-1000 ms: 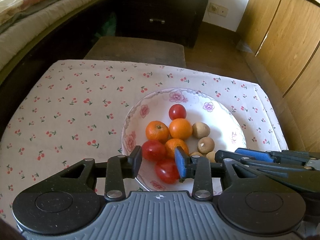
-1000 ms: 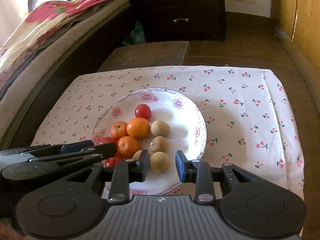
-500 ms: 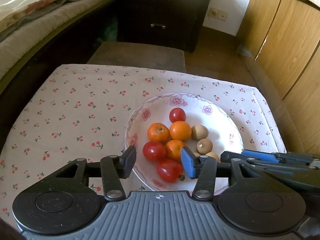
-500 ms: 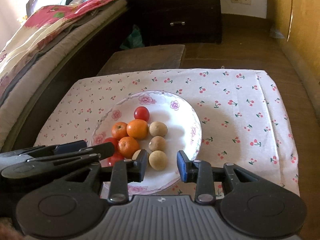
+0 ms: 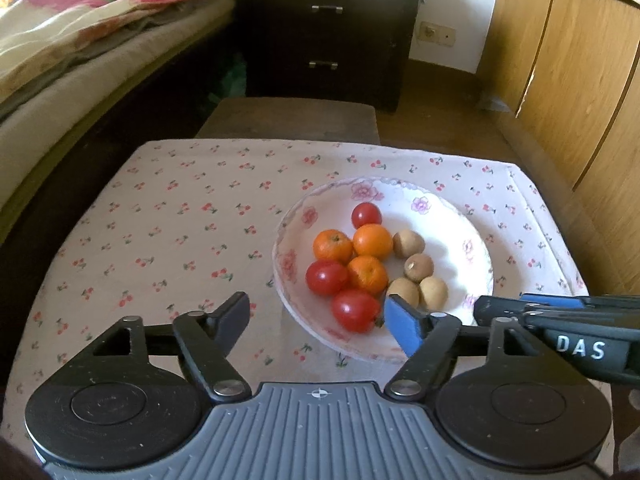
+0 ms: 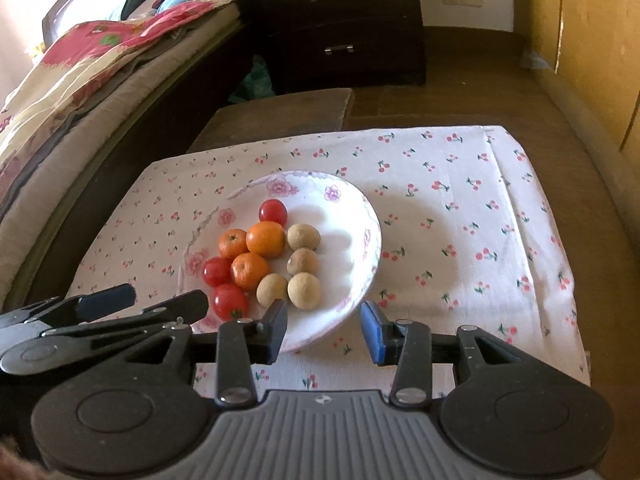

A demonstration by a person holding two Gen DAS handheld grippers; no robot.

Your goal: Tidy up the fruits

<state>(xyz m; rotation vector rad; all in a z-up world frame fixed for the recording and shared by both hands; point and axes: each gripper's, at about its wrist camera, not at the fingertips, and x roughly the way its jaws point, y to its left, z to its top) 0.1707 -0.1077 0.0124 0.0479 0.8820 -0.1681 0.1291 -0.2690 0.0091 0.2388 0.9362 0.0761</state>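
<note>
A white floral plate (image 5: 472, 240) (image 6: 352, 208) sits on the cherry-print tablecloth (image 5: 180, 220) (image 6: 460, 208). It holds three red tomatoes (image 5: 354, 310) (image 6: 229, 301), three oranges (image 5: 372, 241) (image 6: 265, 238) and several brown round fruits (image 5: 418, 267) (image 6: 305, 290). My left gripper (image 5: 316, 322) is open and empty, above the plate's near-left rim. My right gripper (image 6: 324, 326) is open and empty, above the plate's near-right rim. Each gripper shows in the other's view, the right one (image 5: 560, 312) and the left one (image 6: 120, 304).
A bed with a floral blanket (image 5: 80, 32) (image 6: 80, 80) runs along the left. A dark drawer chest (image 5: 328, 32) (image 6: 352, 24) and a low brown stool (image 5: 288, 124) stand beyond the table. Wooden cabinets (image 5: 580, 80) line the right.
Both grippers have pulled back and risen from the plate. The left jaws have opened much wider and the right jaws have widened too. The fruits have not moved.
</note>
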